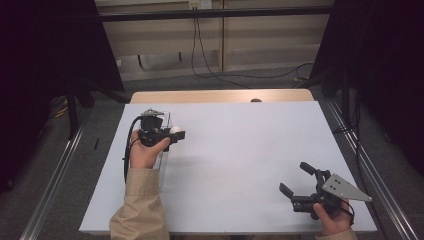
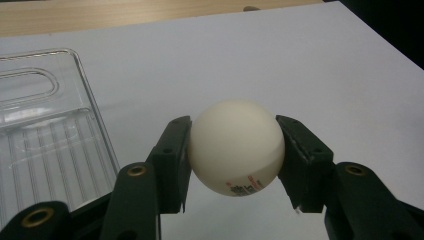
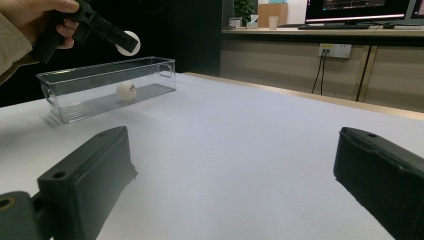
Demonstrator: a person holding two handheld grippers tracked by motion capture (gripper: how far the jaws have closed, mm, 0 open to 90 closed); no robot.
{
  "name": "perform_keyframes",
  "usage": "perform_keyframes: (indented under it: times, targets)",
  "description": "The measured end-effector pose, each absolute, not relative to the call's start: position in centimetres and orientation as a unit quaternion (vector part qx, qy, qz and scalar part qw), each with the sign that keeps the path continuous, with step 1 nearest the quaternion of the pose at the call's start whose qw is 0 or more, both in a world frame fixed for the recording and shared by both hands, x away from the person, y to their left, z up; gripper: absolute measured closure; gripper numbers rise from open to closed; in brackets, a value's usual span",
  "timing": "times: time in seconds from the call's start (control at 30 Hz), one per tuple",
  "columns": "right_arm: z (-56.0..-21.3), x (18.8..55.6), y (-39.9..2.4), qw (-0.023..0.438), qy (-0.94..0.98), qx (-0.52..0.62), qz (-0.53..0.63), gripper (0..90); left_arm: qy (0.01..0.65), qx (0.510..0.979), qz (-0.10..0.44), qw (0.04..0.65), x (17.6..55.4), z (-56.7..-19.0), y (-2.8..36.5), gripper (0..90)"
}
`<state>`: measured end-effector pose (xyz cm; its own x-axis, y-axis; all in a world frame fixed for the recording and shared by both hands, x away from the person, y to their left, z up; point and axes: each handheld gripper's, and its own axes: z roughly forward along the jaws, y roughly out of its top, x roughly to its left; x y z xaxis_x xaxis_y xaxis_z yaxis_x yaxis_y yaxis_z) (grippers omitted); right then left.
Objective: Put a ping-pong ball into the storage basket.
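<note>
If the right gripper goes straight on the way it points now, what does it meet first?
Probably nothing soon: the open right gripper faces bare white table. The clear plastic box lies left of that line, though depth is unclear.

Matt white ball point(image 2: 235, 147), clear glossy plastic box point(image 2: 45, 135), wooden table edge point(image 2: 125, 15)

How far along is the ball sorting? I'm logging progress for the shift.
One white ball already lies inside the clear box. In hand: the left gripper is shut on a second white ball, held above the table beside the box. Left: lowering that ball into the box and letting go. The right gripper rests open and empty near the table's front edge.
</note>
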<state>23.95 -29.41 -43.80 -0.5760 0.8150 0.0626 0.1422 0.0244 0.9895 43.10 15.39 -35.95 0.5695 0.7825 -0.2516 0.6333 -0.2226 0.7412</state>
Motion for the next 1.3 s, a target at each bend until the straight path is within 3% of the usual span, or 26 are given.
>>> perform_keyframes:
  times: [1.3]
  targets:
    - [-43.8,23.9,-29.4,0.282,0.658,0.363,0.596,1.7,0.493,0.754,0.128,0.414,43.0,-35.8,18.7,50.8]
